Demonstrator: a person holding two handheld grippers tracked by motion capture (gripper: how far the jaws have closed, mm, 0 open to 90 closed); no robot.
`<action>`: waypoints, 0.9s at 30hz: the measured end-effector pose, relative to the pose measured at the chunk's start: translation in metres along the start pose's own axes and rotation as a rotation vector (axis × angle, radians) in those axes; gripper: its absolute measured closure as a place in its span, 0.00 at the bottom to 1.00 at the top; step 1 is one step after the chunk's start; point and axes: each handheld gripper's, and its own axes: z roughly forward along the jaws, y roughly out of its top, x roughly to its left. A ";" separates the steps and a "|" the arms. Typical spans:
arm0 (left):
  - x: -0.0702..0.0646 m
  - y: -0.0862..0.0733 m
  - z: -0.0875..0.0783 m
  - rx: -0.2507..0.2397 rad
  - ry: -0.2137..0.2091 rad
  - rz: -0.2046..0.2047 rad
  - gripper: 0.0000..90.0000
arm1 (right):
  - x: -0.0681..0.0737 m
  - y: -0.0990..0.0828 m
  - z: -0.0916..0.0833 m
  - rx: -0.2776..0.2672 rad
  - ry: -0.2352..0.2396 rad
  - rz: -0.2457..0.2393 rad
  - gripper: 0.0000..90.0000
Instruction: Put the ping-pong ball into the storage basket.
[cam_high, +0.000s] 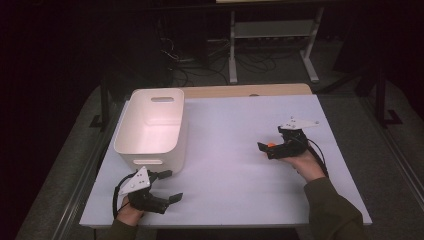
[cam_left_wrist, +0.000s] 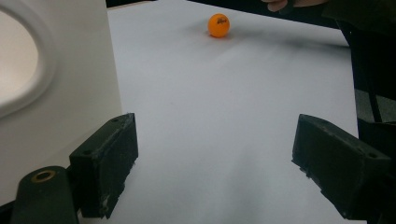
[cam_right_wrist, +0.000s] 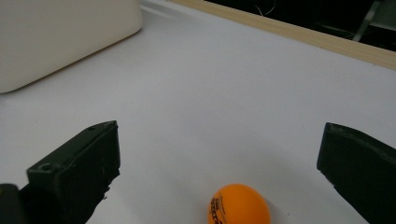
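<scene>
At left on the white table (cam_high: 235, 170), our left gripper (cam_high: 171, 186) rests with jaws wide apart, holding nothing, just in front of the bin (cam_high: 150, 127). Well to the right, our right gripper (cam_high: 265, 148) spreads wide around the orange ball (cam_right_wrist: 238, 204), which sits on the table between its jaws.

The ball (cam_right_wrist: 238, 204) looks like smooth orange plastic with a slight sheen. The bin (cam_high: 150, 127) is matt white plastic. The counter (cam_high: 240, 170) has a matt white top with a wooden edge.
</scene>
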 end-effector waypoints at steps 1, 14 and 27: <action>0.000 0.000 0.000 0.000 0.000 -0.001 0.16 | 0.000 0.000 0.001 0.000 0.001 -0.001 0.00; 0.000 0.000 0.000 -0.001 0.000 0.002 0.16 | -0.001 0.006 0.003 -0.023 0.002 0.004 0.00; -0.001 0.000 0.000 -0.001 0.002 0.008 0.16 | -0.001 0.003 0.004 0.005 -0.010 -0.012 0.00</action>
